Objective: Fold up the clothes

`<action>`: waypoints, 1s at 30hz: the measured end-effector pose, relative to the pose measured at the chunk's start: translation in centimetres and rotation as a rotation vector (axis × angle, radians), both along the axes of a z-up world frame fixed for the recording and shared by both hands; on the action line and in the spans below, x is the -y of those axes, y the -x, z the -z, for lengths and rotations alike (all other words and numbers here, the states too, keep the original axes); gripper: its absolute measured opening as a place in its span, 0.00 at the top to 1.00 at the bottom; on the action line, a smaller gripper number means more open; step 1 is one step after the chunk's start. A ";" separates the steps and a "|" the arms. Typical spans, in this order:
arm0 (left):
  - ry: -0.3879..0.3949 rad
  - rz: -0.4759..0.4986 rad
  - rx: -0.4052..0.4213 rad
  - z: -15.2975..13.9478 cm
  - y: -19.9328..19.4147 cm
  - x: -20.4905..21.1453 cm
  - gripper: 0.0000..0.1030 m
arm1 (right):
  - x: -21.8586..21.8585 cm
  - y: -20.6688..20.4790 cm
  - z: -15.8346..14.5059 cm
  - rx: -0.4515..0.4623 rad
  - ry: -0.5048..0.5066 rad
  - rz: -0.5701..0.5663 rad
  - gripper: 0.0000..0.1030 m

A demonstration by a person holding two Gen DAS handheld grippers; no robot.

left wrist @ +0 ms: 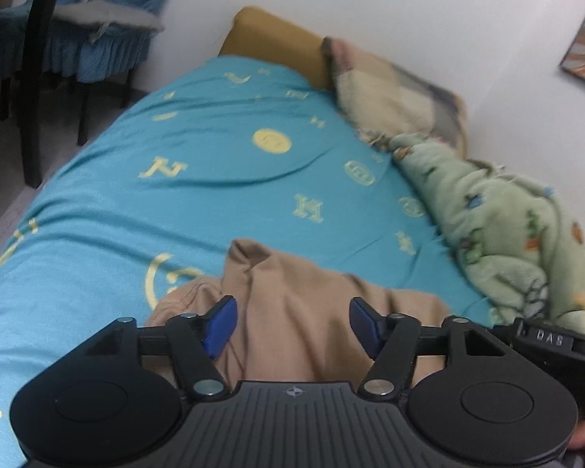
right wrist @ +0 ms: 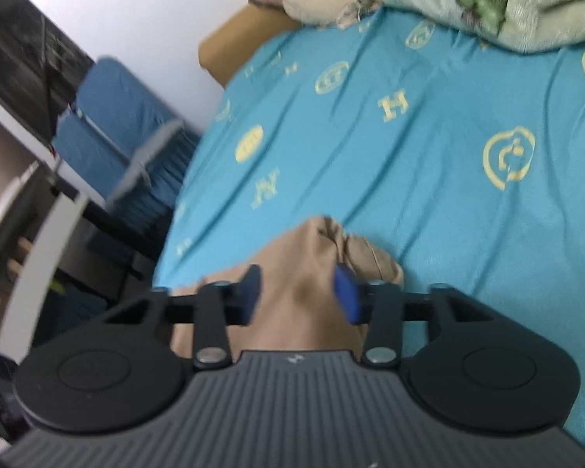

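- Tan garment (left wrist: 292, 304), soft and creased, lying bunched on the teal bedsheet (left wrist: 175, 179) with yellow emblems.
- Left gripper (left wrist: 292, 325) spread apart above it, gripping nothing.
- Right gripper (right wrist: 298, 292) likewise parted, pads clear of cloth.

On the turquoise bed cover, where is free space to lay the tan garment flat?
The turquoise bed cover lies bare between the tan garment and the mustard cushion. The wall side is crowded by the green fleece blanket and a beige patchwork pillow.

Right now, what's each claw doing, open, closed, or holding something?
Left claw: open, nothing gripped, tan garment lying beneath the jaws.
Right claw: open, pads off the tan garment under them.
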State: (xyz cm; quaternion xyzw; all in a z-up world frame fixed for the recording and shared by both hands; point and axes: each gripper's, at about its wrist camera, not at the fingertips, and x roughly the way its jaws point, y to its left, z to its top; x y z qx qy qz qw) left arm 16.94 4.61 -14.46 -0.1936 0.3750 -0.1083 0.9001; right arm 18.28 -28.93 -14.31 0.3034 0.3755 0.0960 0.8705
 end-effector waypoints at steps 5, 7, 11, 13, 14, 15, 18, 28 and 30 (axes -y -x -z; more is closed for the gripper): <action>-0.047 -0.040 -0.004 1.1 -0.6 -0.3 0.94 | -1.6 -0.5 1.0 0.015 0.186 -0.026 0.92; -0.017 -0.062 0.015 0.5 -0.1 -0.9 0.95 | -1.5 0.1 0.8 0.048 0.186 -0.015 0.95; -0.017 -0.070 0.087 -1.5 1.1 -1.3 0.95 | -0.8 1.0 -0.6 0.096 0.202 0.037 0.96; -0.031 -0.066 0.103 -1.9 1.3 -1.2 0.95 | -0.8 1.0 -0.6 0.100 0.215 0.040 0.96; -0.042 -0.068 0.092 -1.6 1.2 -1.1 0.95 | -0.8 0.9 -0.5 0.096 0.226 0.039 0.96; -0.054 -0.070 0.080 -1.3 1.0 -1.0 0.95 | -1.0 0.7 -0.3 0.090 0.248 0.032 0.96; -0.058 -0.090 0.028 0.0 0.5 -1.4 0.95 | -1.3 0.4 0.6 0.073 0.299 0.046 0.97; -0.132 -0.056 0.130 -2.6 2.1 -0.3 0.39 | -0.7 0.8 -1.6 0.182 0.254 0.047 0.92; -0.152 -0.027 0.165 -3.3 2.5 0.6 0.33 | -1.9 0.8 -2.1 0.215 0.261 -0.019 0.88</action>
